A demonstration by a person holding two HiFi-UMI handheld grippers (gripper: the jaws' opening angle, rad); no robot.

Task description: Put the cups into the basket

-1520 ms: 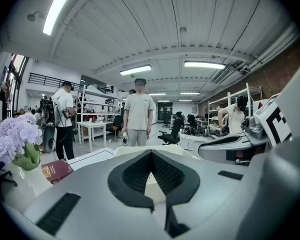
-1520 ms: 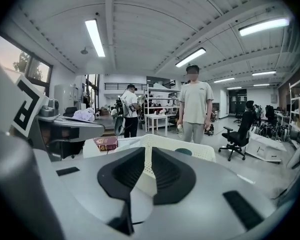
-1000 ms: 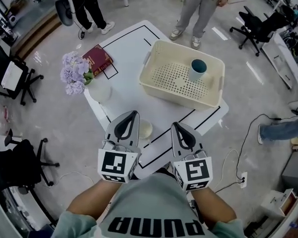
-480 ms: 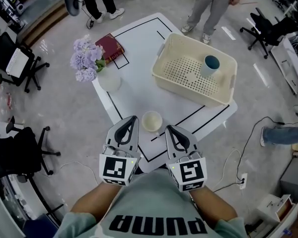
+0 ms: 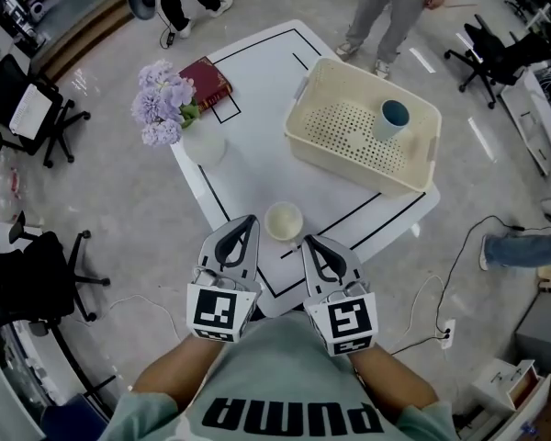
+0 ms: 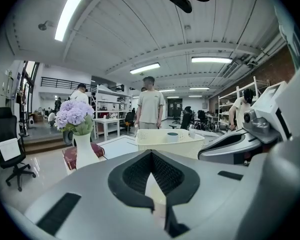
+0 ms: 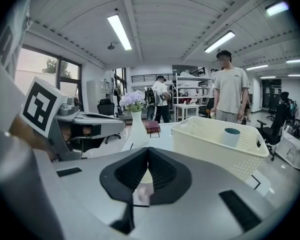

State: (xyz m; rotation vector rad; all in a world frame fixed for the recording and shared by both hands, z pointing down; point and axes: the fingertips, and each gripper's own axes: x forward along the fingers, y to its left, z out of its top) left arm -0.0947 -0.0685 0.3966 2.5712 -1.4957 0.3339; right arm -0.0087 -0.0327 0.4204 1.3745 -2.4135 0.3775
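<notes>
Both claws are pinched closed with nothing in them. The left claw point(image 5: 249, 218) has its tips together, and its own camera shows the same thing point(image 6: 150, 152). The right claw point(image 5: 305, 240) is the same story, tips meeting point(image 7: 147, 148) and empty.

The small cream-coloured round cup point(image 5: 284, 220) sits upright on the white bench with black lines point(image 5: 257, 108), close to the near edge. It's between the two claw tips and a bit ahead of them. The left tip is near it but apart. The right tip is just beside its rim, and I honestly can't tell if it's touching. You can see a bit of that cup through the hollow behind the tips in both claw cameras point(image 6: 152, 190) point(image 7: 142, 180).

The cream perforated plastic basket point(image 5: 349, 165) is further out on the bench toward the right, well apart from the loose cup. There's a white cup with a teal inside point(image 5: 392, 118) standing upright in it, near the far right corner.

Over on the left side of the bench there's a white vase of purple flowers point(image 5: 202, 143), with a dark red book point(image 5: 208, 82) just behind it.
</notes>
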